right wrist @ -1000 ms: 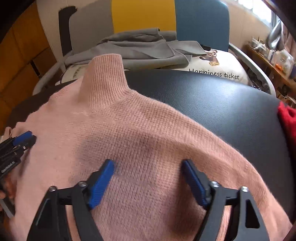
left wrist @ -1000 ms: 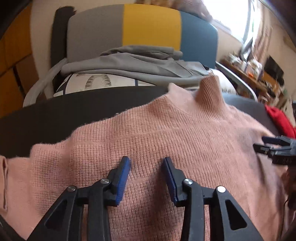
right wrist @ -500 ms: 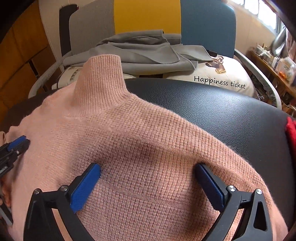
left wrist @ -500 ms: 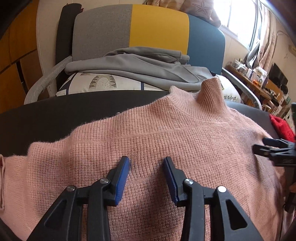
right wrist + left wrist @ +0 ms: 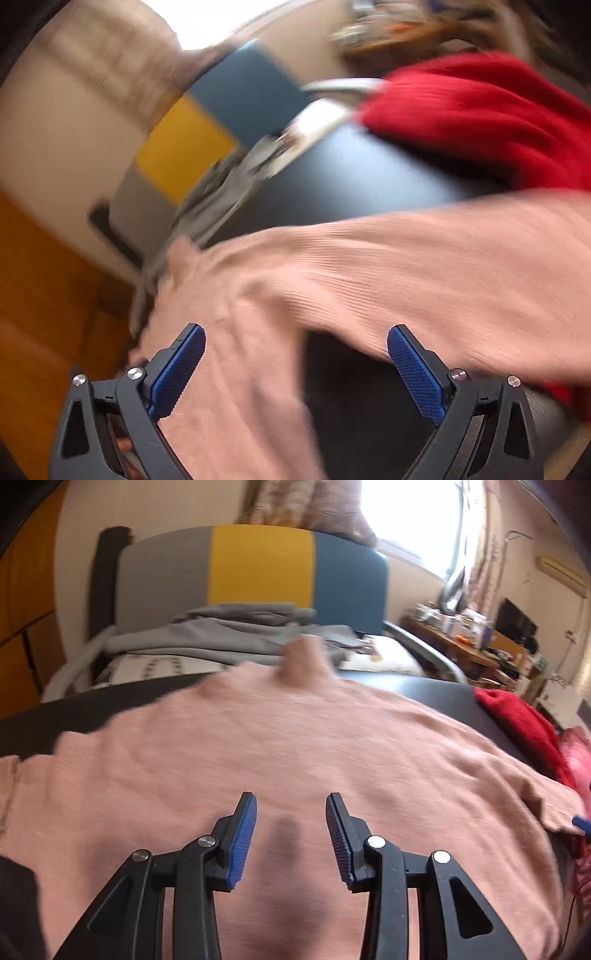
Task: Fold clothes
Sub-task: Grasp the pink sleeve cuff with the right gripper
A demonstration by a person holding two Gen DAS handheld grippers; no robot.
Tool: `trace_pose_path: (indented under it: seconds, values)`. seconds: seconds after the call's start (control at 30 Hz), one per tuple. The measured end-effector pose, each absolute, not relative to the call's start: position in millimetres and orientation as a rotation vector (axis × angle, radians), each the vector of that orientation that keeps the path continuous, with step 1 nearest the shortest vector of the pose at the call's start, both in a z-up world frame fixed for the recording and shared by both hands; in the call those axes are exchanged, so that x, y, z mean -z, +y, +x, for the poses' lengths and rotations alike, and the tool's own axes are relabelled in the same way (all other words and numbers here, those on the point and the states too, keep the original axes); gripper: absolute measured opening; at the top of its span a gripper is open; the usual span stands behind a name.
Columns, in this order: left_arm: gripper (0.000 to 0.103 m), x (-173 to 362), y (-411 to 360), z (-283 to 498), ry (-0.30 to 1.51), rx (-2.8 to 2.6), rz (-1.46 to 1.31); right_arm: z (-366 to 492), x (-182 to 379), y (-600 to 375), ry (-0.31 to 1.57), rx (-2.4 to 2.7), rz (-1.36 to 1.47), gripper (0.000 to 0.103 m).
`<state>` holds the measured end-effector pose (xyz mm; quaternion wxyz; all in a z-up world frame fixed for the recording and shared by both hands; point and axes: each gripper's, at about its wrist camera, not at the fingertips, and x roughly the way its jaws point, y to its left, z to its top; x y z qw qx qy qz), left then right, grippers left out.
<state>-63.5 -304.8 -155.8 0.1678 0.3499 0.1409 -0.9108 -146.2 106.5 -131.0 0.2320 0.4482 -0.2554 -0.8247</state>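
Observation:
A pink knit turtleneck sweater lies spread on a black table, collar toward the far side. My left gripper is open and empty just above the sweater's body. My right gripper is wide open and empty at the sweater's right sleeve, where the sleeve meets the body. The right wrist view is tilted and blurred. A blue fingertip of the right gripper shows at the right edge of the left wrist view.
A chair with a grey, yellow and blue back stands behind the table with grey clothes piled on it. A red garment lies at the table's right end, also in the right wrist view. Cluttered desks are far right.
My right gripper has swung right to the sleeve and tilted, opening wider. My left gripper has drawn back and risen slightly, staying open.

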Motion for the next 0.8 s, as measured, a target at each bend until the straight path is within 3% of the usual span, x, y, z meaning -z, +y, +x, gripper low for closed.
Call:
trace_pose_path:
  seconds: [0.23,0.6,0.67,0.73,0.8]
  values:
    - [0.041,162,-251,-94,0.346,2.619,1.057,-90,148,242,-1.217,2.349,1.112,0.091]
    - [0.042,184,-249,-97,0.427,2.586,1.138,-102,173,265,-1.396,2.332,1.083,0.07]
    - [0.042,184,-249,-97,0.428,2.589,1.139,-104,175,269,-1.425,2.376,1.078,0.056]
    - [0.042,184,-250,-96,0.435,2.592,1.138,-107,176,273,-1.447,2.42,1.079,0.031]
    - [0.042,185,-253,-95,0.457,2.599,1.136,-109,175,276,-1.439,2.455,1.095,0.025]
